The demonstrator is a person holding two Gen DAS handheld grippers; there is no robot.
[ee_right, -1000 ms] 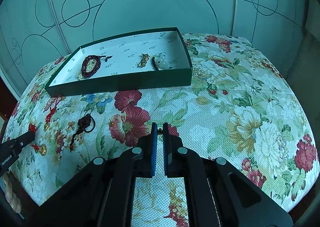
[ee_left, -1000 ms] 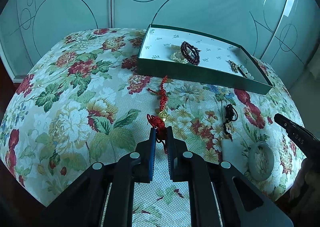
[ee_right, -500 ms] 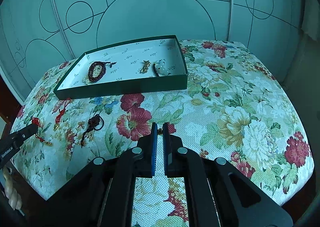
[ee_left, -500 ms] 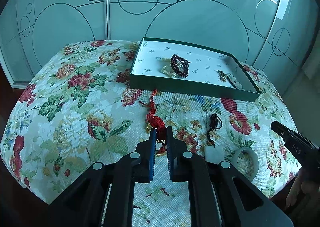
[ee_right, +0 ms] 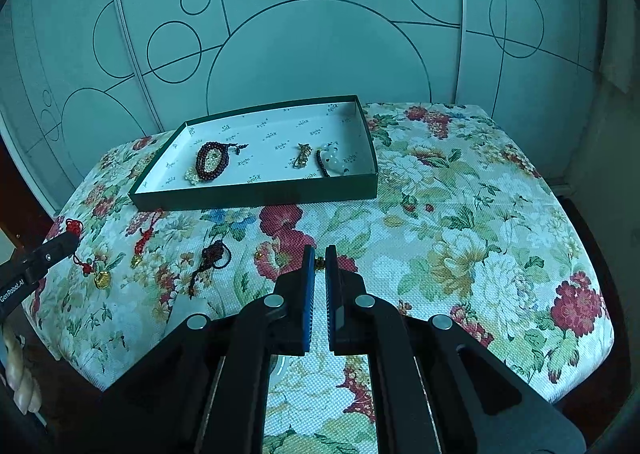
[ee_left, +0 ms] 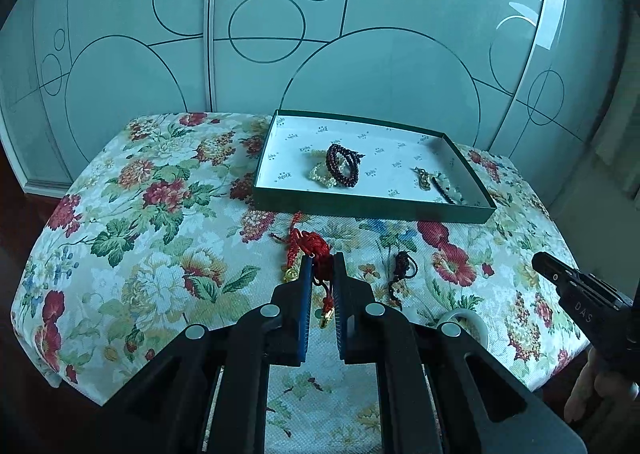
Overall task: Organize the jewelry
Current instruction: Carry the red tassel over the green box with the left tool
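Left gripper [ee_left: 321,268] pinched tight on red charm [ee_left: 316,250], lifted to clear the box [ee_left: 372,210] wall. Right gripper [ee_right: 319,260] nearly closed, holding nothing, parked aside over cloth [ee_right: 460,238].

Home bedroom: glass wardrobe doors [ee_left: 360,34], floral cloth [ee_left: 140,214].

Dim teal daylight, glare, fisheye-bent edges
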